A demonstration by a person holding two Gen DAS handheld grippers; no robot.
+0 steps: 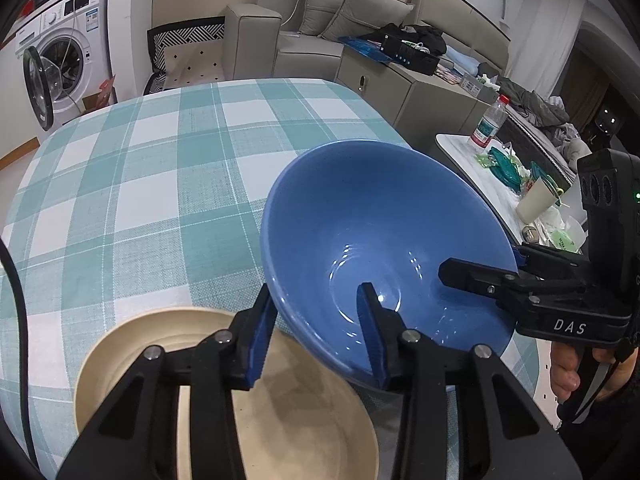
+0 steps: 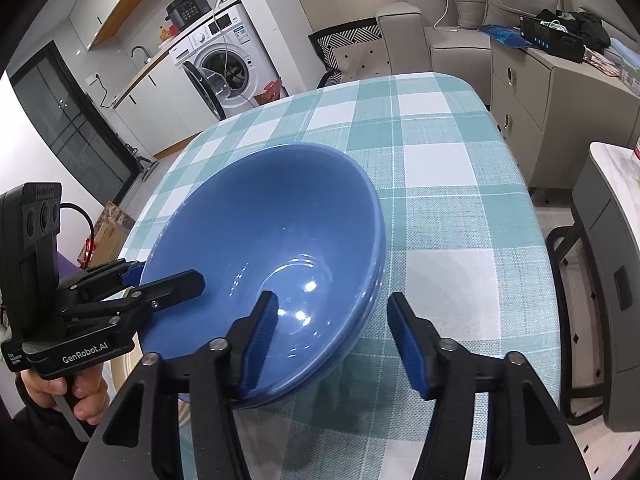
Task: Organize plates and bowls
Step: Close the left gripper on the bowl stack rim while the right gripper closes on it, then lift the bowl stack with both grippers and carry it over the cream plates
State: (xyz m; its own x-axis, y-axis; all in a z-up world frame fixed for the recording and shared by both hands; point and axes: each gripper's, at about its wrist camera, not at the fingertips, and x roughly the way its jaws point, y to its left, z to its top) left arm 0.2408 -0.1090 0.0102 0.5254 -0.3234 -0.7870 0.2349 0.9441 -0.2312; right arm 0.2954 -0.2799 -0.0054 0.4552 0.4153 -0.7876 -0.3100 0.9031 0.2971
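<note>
blue bowl straddled at its rim by both grippers

a blue bowl (image 1: pixel 384 240) is seen tilted above a table covered in a teal-and-white checked tablecloth (image 1: pixel 132 184). just beside its lower left edge a cream bowl (image 1: pixel 120 364) is set on the cloth, partly hidden by the left gripper (image 1: pixel 316 336).

the near rim of the blue bowl is straddled by the left gripper, one blue pad (image 1: pixel 370 332) inside and one outside. the jaws are parted part way, and a gap is visible between the pads and the wall, so no clamping is shown.

the opposite rim is straddled likewise by the right gripper (image 2: pixel 340 344), its left pad inside the bowl and its right pad standing clear of the outer wall. whether the inner pads touch cannot be told.
</note>
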